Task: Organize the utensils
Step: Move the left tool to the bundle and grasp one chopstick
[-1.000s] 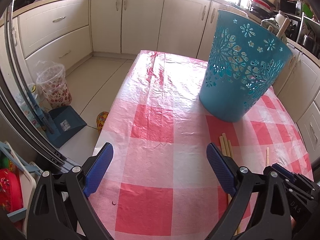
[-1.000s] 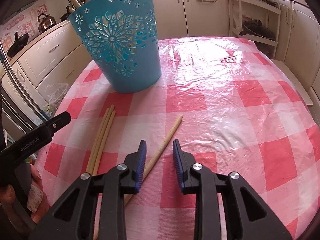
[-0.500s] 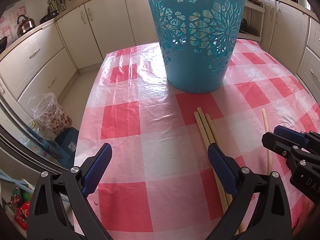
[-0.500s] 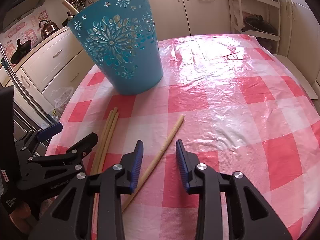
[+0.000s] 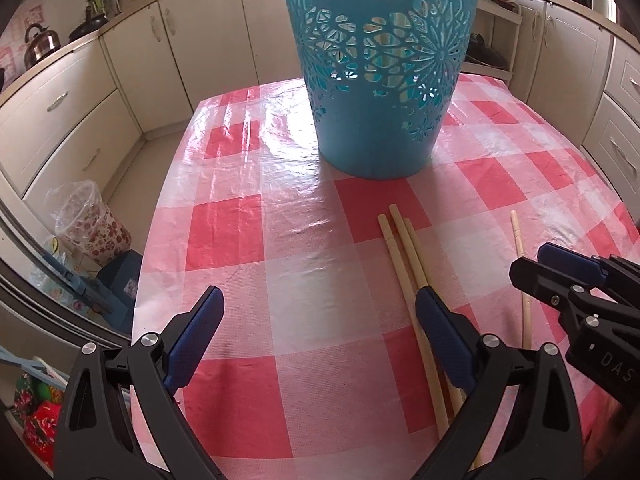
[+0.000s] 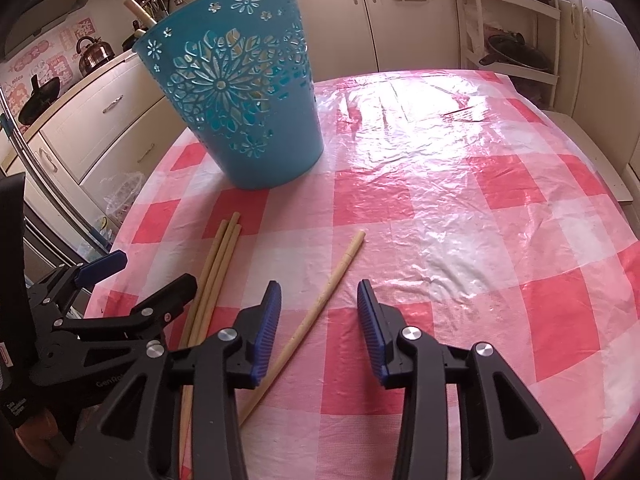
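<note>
Wooden and loose, a single stick (image 6: 320, 312) lies nearest, running between the right gripper (image 6: 318, 300), whose jaws have just been opening and grip nothing (a release or a fresh approach, I judge). Left of it the left gripper (image 5: 316, 330) gapes wide, newly swung round beside three bundled sticks (image 5: 404, 256). Farther off stands the teal basket (image 6: 240, 116) on the checked tablecloth (image 6: 460, 208), their likely destination

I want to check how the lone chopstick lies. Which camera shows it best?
The right wrist view: the lone chopstick lies diagonally on the tablecloth, nearly whole, between the open right gripper fingers. In the left wrist view the right gripper hides much of it.
</note>
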{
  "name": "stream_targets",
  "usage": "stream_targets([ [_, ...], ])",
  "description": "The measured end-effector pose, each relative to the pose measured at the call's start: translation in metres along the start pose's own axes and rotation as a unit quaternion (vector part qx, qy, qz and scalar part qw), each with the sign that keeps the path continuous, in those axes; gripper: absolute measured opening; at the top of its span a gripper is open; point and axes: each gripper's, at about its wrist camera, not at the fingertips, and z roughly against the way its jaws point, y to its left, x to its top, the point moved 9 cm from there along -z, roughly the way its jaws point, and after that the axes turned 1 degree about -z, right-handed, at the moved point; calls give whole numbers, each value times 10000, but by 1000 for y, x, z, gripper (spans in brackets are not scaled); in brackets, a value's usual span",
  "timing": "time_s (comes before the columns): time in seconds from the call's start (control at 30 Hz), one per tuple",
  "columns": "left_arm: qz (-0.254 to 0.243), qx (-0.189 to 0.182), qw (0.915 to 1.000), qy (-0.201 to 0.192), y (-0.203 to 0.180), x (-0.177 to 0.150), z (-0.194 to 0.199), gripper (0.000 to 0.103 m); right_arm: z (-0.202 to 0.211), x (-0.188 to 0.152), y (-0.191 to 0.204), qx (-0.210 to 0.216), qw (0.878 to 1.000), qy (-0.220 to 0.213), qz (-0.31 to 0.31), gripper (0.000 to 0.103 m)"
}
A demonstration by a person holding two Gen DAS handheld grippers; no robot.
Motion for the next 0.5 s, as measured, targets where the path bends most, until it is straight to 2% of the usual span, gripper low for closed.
stream_targets([
  [0.1,-79,34,9999,57,-3,0,-3,92,0,-1,2,-99,9999,3,94,39],
  [0.3,313,-110,9990,293,8,-4,-13,92,-7,3,1,-448,9979,101,456,39],
  [0.4,349,-131,9989,300,9,-5,-14,93,-15,9,3,-644,9937,202,896,39],
  [0.5,348,-130,9989,292,9,-6,-14,92,-21,14,10,-466,9877,336,1454,39],
])
